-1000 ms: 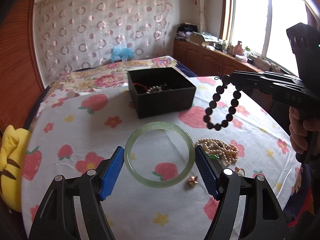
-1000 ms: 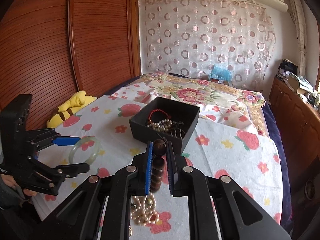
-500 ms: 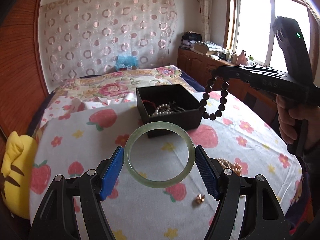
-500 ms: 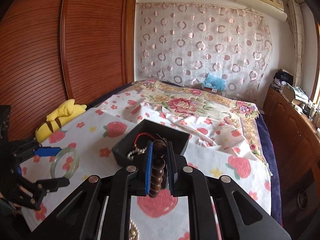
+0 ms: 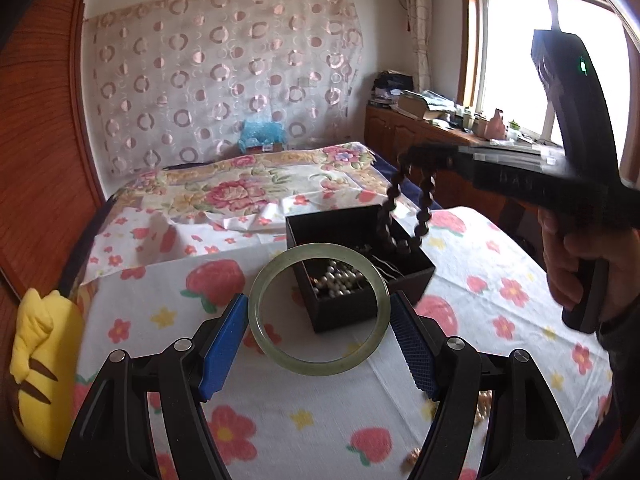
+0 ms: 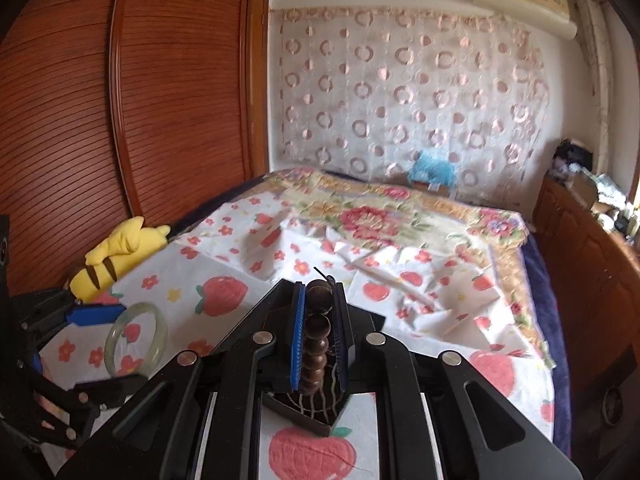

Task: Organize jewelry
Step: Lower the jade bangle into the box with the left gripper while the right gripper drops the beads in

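My left gripper is shut on a pale green jade bangle, held flat between the blue pads just in front of the black jewelry box. The box holds pearls and a hair comb. My right gripper is shut on a dark wooden bead bracelet, which hangs over the far right part of the box. In the right wrist view the box lies mostly hidden under the gripper, and the bangle shows at left.
The box stands on a white cloth with strawberries and flowers spread over a bed. A yellow plush toy lies at the left edge. Small gold pieces lie on the cloth at lower right. A wooden cabinet runs along the right.
Both grippers have moved toward the box. The bead bracelet now hangs over the box. The bangle is now just in front of the box.
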Demonstrator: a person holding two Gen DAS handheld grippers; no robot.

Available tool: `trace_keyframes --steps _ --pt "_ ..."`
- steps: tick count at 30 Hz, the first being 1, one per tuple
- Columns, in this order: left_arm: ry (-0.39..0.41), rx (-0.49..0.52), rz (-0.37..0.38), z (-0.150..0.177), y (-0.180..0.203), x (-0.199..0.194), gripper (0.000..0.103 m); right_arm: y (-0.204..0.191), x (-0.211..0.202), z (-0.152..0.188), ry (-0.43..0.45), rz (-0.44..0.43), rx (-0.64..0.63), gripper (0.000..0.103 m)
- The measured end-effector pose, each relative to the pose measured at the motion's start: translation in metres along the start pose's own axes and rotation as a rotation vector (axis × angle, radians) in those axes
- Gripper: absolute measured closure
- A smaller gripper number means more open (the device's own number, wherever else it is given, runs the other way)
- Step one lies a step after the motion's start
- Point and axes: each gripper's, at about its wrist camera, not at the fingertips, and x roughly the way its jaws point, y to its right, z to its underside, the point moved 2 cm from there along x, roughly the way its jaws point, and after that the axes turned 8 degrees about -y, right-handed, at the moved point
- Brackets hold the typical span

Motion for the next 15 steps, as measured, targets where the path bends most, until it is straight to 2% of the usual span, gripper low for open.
trace_keyframes --steps 7,15 --pt "-0.026 -0.017 -0.012 -0.01 -0.004 0.019 0.034 0.008 0.036 0.015 -0.074 -0.031 0.056 0.088" --pt "-0.027 0.022 -0.055 -0.028 0.011 0.039 0.034 0.031 0.027 0.026 -0.039 -0.018 0.134 0.088"
